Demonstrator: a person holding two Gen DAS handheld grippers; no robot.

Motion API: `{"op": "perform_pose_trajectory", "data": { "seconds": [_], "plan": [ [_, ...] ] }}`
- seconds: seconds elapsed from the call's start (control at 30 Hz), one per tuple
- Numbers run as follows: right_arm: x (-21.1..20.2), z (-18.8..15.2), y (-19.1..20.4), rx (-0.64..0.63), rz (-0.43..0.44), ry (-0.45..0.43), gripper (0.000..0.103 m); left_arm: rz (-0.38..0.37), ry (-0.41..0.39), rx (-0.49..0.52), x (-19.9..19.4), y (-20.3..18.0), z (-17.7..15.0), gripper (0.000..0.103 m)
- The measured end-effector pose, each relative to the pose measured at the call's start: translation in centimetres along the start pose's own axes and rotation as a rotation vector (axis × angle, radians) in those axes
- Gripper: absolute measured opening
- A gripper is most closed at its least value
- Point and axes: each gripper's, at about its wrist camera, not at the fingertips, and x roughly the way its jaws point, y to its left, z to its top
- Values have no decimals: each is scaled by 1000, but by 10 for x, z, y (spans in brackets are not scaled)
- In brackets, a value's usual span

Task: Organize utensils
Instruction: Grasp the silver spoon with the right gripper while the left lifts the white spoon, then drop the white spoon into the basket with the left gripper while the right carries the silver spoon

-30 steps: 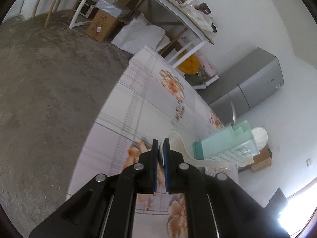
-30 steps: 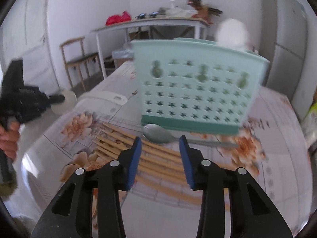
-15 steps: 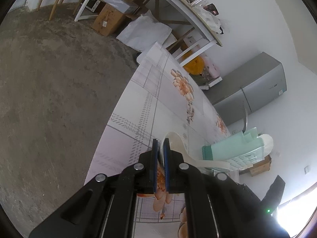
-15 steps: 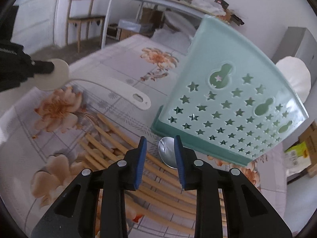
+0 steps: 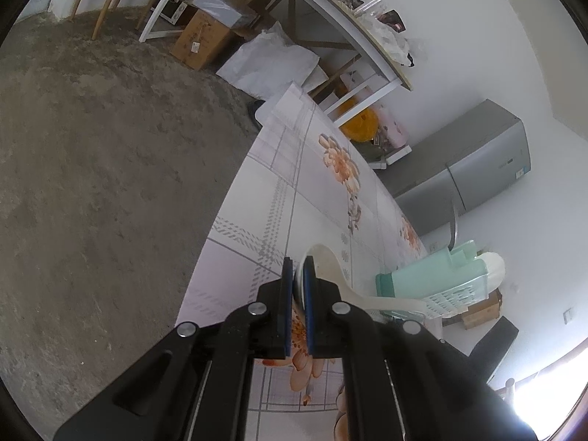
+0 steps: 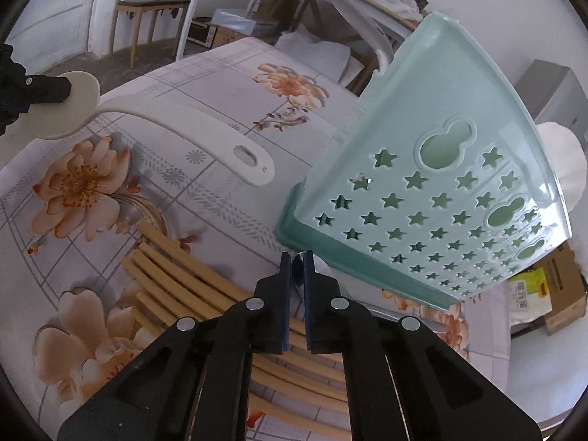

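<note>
My left gripper (image 5: 297, 268) is shut on the round head of a white rice paddle (image 5: 330, 268), held above the flowered tablecloth; the paddle's handle (image 6: 176, 125) reaches toward a teal star-holed utensil holder (image 6: 441, 183). My right gripper (image 6: 296, 257) sits low at the holder's base, its jaws closing onto the bowl of a metal spoon (image 6: 297, 262), a sliver of which shows between the pads. Several wooden chopsticks (image 6: 183, 275) lie on the cloth under and left of the right gripper. A white ladle head (image 6: 562, 154) pokes up behind the holder.
The table's left edge (image 5: 235, 191) drops to a bare concrete floor. Beyond stand a white work table (image 5: 349, 33) with boxes and bags beneath, a wooden chair (image 6: 147, 3) and a grey fridge (image 5: 477, 161). A cardboard box (image 6: 558, 286) sits right of the table.
The right gripper moved in and down to the holder's base, rolled, and closed its jaws from wide apart onto the metal spoon. The left gripper kept its hold on the paddle, nearly still.
</note>
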Motion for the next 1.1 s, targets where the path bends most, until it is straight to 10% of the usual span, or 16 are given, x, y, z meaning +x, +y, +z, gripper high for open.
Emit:
{"op": "perform_pose_trajectory", "data": {
  "seconds": [0.73,1.1],
  "plan": [
    [-132,-26,-117,414,88,-301,0,-149,-275,295,-85,-118,23,5],
    [-151,-45,-145,510,99,-368,0,118,-422,686,-63,-206,11,5]
  ]
}}
